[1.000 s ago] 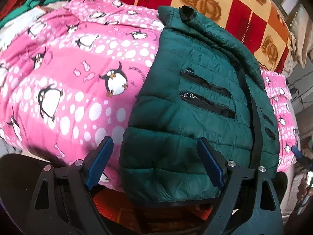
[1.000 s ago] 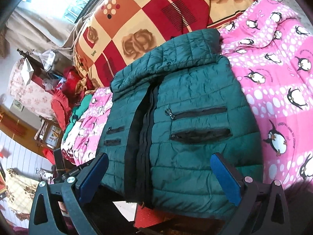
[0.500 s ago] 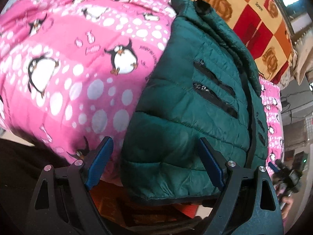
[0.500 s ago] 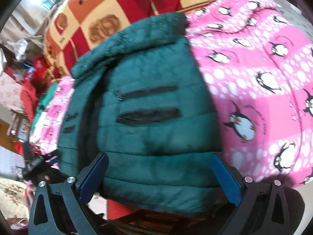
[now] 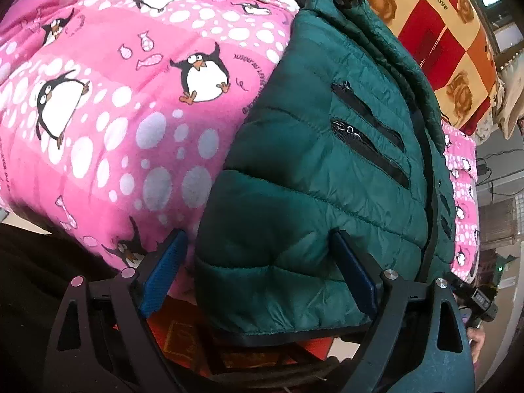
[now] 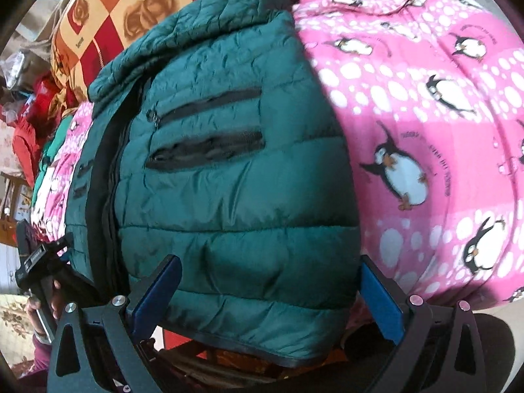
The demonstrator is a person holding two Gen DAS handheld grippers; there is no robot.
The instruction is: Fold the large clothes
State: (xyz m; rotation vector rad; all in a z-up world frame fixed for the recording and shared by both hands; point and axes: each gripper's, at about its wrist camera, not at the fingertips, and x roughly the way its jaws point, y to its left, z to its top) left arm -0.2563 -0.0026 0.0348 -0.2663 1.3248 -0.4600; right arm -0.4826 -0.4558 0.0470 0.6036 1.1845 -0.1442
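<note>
We see no bins or baskets; the nearest to containers are the jacket's pockets, and what they hold we cannot tell. On one front panel, two zip pockets (image 6: pixel 209 131) sit one above the other, the lower one gaping a little.

The largest thing is the bed's pink blanket (image 5: pixel 108 104), printed with penguins and white dots, filling most of both views. Beyond it lies a checked quilt (image 5: pixel 435 23) in red, orange and cream with brown roses. The green jacket (image 5: pixel 311 170) lies flat on the blanket, zipped front up, collar toward the quilt and hem hanging at the near edge of the bed. A black zip strip (image 6: pixel 98 177) runs down its middle.

Far off in the right wrist view we see a cluttered room side with red cloth (image 6: pixel 29 124) piled up.

Our left gripper (image 5: pixel 258 271) points steeply down at the hem, jaws wide apart; they have just been opening slightly, with one hem corner between the blue pads but not pinched. Our right gripper (image 6: pixel 265 298) stands wide open as well, straddling the other hem corner, gripping nothing. In the right wrist view a hand (image 6: pixel 49 304) grips the left gripper's handle.
</note>
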